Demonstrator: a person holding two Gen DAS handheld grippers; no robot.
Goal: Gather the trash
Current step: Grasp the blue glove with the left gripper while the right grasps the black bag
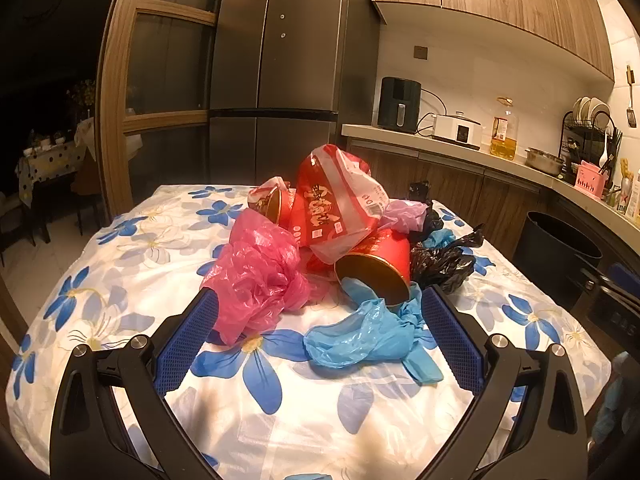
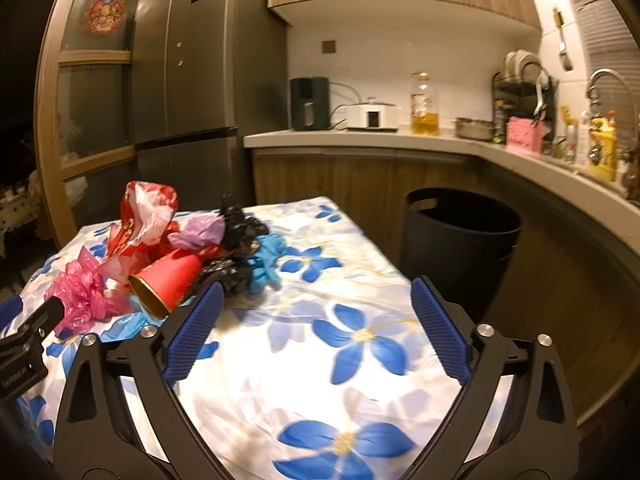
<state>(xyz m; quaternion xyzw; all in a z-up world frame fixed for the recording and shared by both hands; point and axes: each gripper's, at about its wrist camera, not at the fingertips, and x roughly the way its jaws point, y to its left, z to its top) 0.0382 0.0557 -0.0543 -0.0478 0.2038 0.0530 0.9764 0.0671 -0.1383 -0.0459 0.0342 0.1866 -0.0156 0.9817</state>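
A heap of trash lies on the flowered tablecloth [image 1: 120, 264]: a pink plastic bag [image 1: 256, 276], a blue plastic bag [image 1: 360, 336], a red paper cup [image 1: 376, 272] on its side, a red and white bag [image 1: 336, 204], a black bag [image 1: 444, 260]. My left gripper [image 1: 318, 304] is open, its fingers either side of the pink and blue bags, empty. My right gripper [image 2: 316, 296] is open and empty over bare cloth, right of the heap. The heap shows in the right wrist view with the cup [image 2: 168, 280] and pink bag [image 2: 86, 292]. The left gripper's finger [image 2: 24, 328] shows at the left edge.
A black trash bin [image 2: 460, 240] stands on the floor past the table's right edge, also in the left wrist view [image 1: 556, 252]. A kitchen counter [image 2: 360, 138] with appliances runs behind. A fridge [image 1: 280, 80] stands beyond the table.
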